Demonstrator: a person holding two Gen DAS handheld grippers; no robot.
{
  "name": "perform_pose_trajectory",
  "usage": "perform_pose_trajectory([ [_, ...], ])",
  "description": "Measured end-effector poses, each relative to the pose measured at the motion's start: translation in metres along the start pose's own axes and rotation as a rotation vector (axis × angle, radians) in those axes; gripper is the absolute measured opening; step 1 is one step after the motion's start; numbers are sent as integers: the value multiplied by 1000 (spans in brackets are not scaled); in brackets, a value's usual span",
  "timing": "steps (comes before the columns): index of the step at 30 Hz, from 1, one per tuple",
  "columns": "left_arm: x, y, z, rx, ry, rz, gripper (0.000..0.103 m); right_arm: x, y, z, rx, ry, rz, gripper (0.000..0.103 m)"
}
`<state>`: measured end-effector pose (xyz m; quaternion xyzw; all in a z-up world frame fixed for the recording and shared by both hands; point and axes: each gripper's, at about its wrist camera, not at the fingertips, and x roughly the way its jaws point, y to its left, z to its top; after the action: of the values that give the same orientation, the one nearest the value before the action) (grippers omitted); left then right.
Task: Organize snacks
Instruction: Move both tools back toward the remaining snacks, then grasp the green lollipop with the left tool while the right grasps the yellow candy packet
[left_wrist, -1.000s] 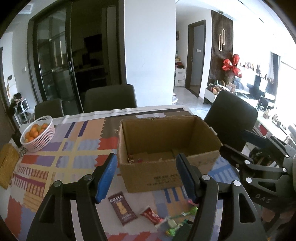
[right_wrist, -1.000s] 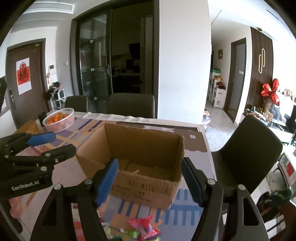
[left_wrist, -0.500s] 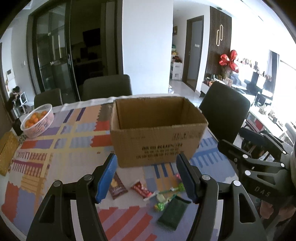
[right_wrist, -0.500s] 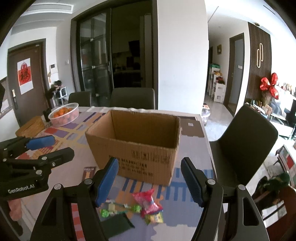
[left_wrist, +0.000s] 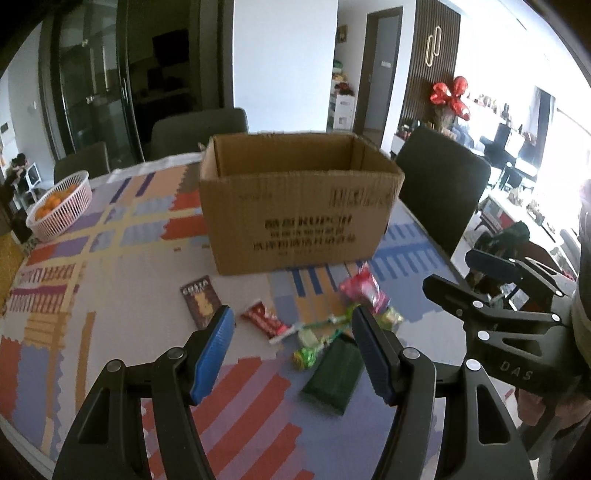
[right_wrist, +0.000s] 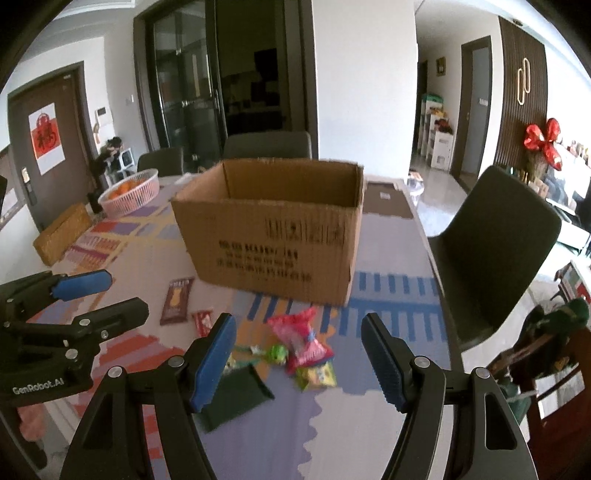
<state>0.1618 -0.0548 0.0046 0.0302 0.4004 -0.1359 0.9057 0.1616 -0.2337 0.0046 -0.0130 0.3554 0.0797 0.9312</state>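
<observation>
An open cardboard box (left_wrist: 299, 206) stands on the patterned table; it also shows in the right wrist view (right_wrist: 273, 229). In front of it lie snacks: a brown packet (left_wrist: 199, 301), a red bar (left_wrist: 263, 318), a pink bag (left_wrist: 364, 291), green candies (left_wrist: 304, 356) and a dark green packet (left_wrist: 334, 374). The right wrist view shows the pink bag (right_wrist: 301, 341), the brown packet (right_wrist: 177, 300) and the dark green packet (right_wrist: 232, 395). My left gripper (left_wrist: 293, 349) is open and empty above the snacks. My right gripper (right_wrist: 298, 360) is open and empty above the pink bag.
A pink basket of oranges (left_wrist: 59, 208) sits at the table's far left. A woven mat (right_wrist: 61, 232) lies near it. Dark chairs stand behind the table (left_wrist: 199, 129) and at its right side (right_wrist: 495, 236). The table edge runs close on the right.
Both grippers have pulled back from the box and dropped lower. The box interior is no longer seen from above, and the snacks now lie between the fingers.
</observation>
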Motion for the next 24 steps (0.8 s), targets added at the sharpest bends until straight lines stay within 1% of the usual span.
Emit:
perform_pose_trajectory([
  [4, 13, 0, -11, 0, 53, -12, 65, 9, 1, -12, 0, 44, -4, 71],
  [11, 35, 0, -27, 8, 127, -12, 65, 28, -4, -34, 18, 128, -15, 71],
  [19, 64, 1, -38, 13, 209, -24, 65, 50, -10, -50, 32, 208, -24, 71],
  [24, 82, 2, -43, 13, 243, -26, 65, 67, -16, -54, 37, 244, -41, 71],
])
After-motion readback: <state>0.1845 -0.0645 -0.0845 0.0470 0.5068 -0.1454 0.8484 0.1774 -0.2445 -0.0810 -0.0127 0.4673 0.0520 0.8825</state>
